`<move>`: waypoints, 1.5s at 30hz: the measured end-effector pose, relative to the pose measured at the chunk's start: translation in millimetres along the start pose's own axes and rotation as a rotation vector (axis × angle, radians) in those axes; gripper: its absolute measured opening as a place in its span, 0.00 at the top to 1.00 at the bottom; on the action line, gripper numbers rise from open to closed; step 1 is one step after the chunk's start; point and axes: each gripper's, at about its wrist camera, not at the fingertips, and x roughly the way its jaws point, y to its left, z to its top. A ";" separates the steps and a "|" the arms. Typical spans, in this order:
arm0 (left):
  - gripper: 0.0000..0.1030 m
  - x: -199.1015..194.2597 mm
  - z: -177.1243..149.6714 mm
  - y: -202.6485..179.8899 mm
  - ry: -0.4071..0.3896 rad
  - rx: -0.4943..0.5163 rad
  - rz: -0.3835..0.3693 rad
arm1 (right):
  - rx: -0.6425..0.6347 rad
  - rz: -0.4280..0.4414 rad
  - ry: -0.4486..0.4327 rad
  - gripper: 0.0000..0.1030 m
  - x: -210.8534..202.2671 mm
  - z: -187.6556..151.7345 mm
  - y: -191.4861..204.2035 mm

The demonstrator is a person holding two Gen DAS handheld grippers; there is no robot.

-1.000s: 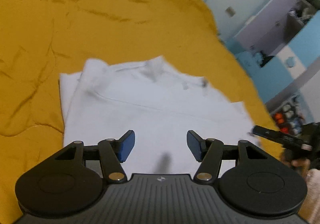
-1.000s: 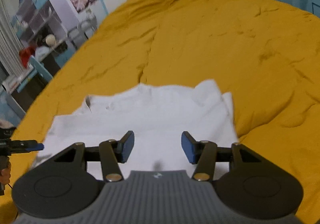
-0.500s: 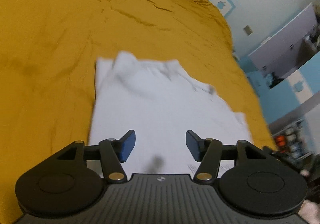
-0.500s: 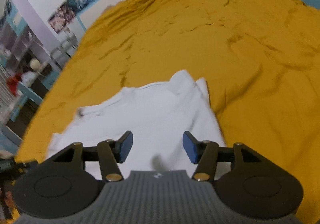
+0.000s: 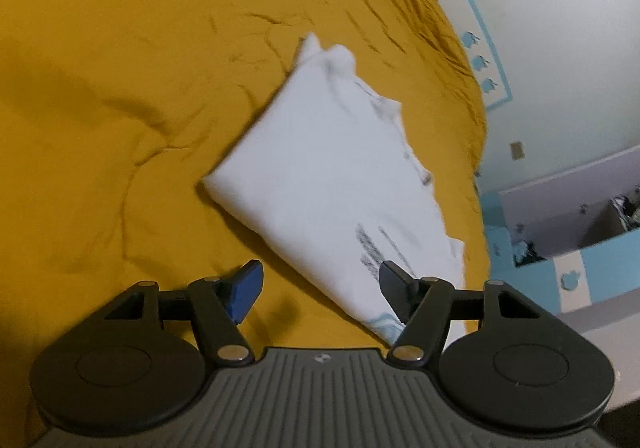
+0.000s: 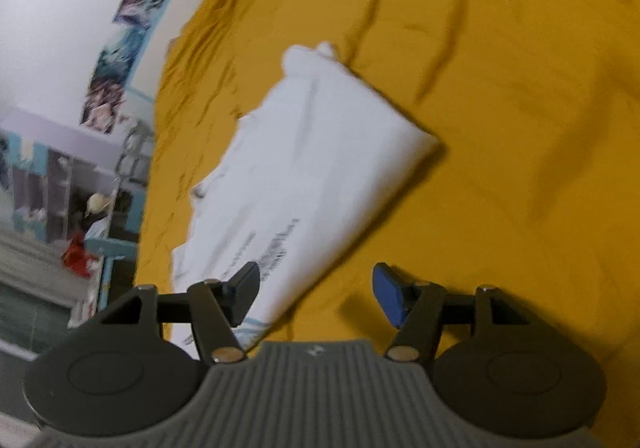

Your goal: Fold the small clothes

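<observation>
The folded white cotton garment with grey print [image 5: 336, 184] is seen lying flat in the middle of the mustard-yellow quilted bed cover [image 5: 120, 88], well clear of its edges. A fold looks finished; next, a fresh hem must be picked for another fold. The left gripper [image 5: 320, 290] and right gripper [image 6: 316, 294] are angled downward, jaws opening, nothing grasped.

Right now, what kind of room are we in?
Probably a child's bedroom: a bed under a mustard quilt with a folded white shirt on it, posters on the wall, and blue and lilac shelves beside it.
</observation>
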 end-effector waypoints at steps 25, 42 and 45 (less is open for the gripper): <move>0.83 58.8 5.5 17.5 -0.161 -0.139 -0.050 | 0.021 -0.022 -0.149 0.86 77.8 36.2 4.4; 0.86 -1.6 2.8 -55.4 -0.162 0.024 -0.165 | -0.123 0.147 -0.179 1.00 -6.2 54.4 60.5; 0.86 -26.6 -26.2 -56.5 -0.150 0.018 -0.170 | -0.124 0.140 -0.171 1.00 -41.5 44.1 50.6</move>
